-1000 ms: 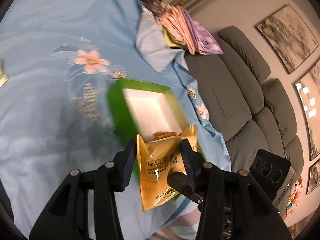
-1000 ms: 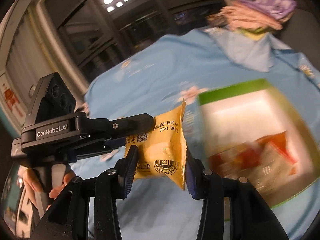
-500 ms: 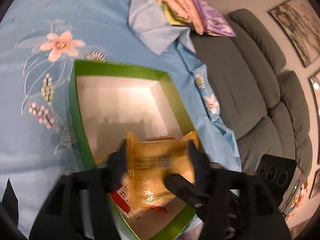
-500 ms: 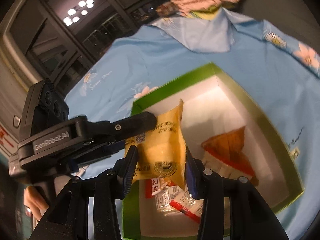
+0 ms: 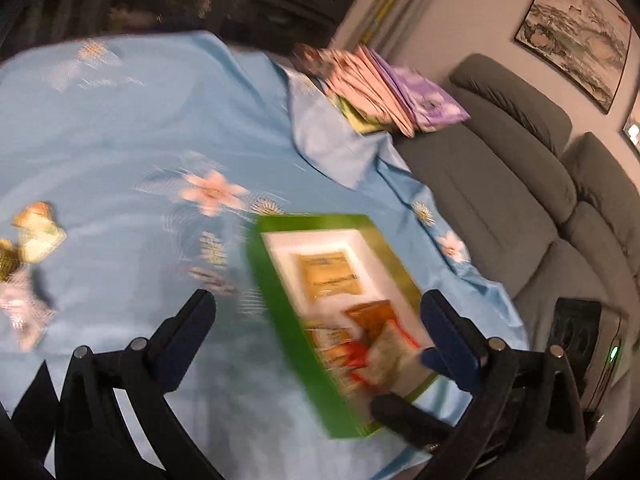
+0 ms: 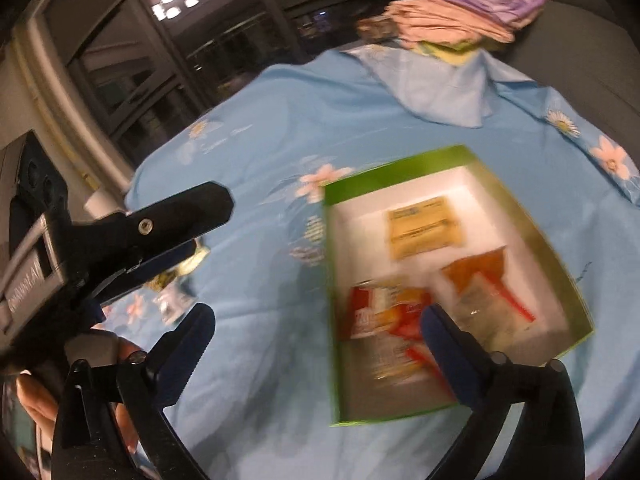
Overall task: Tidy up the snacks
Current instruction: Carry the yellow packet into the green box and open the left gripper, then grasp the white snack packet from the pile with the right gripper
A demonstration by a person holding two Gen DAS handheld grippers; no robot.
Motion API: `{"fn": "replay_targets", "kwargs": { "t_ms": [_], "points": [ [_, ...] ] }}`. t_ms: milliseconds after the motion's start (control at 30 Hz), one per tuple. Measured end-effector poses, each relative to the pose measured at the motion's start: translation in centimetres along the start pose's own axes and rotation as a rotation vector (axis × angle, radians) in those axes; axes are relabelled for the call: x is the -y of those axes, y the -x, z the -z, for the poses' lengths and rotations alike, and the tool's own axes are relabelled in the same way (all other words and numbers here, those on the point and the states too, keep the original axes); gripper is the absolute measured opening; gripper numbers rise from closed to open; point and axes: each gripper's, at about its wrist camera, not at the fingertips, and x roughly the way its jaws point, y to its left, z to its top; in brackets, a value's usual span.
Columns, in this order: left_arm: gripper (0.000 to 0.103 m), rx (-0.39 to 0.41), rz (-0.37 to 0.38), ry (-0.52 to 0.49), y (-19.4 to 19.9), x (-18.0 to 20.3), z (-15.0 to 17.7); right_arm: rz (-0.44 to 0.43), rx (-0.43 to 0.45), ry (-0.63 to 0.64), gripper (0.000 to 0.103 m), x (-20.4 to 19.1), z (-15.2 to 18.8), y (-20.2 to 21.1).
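Both your left tongs (image 5: pixel 316 336) and right tongs (image 6: pixel 316 344) are spread apart and empty; the yellow packet (image 6: pixel 423 227) lies at the far end of the green box (image 6: pixel 332 256) beside several others, while a few loose snacks (image 5: pixel 38 232) wait far left on the counter (image 5: pixel 120 128).

Both wrist cameras look down from close above the tabletop (image 5: pixel 120 140), left one facing the sofa (image 5: pixel 500 184); both take in the green box (image 5: pixel 280 304) (image 6: pixel 332 200).
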Motion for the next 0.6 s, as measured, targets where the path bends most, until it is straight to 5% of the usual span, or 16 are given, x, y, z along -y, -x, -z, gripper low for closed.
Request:
{"fn": "replay_targets", "kwargs": {
  "t_ms": [133,333,600],
  "points": [
    [0.103,0.038,-0.144,-0.024,3.9,-4.4,2.1,-0.049,-0.056,0.036,0.103,-3.9,0.8,-1.6],
    [0.103,0.077,-0.22,0.213,9.4,-14.5,6.4,-0.049,-0.174,0.191,0.103,-11.2,2.5,-6.3],
    [0.103,0.055,-0.362,0.32,11.3,-23.6,9.6,-0.093,-0.259,0.182,0.103,-17.4,3.4,-13.5]
  ]
}}
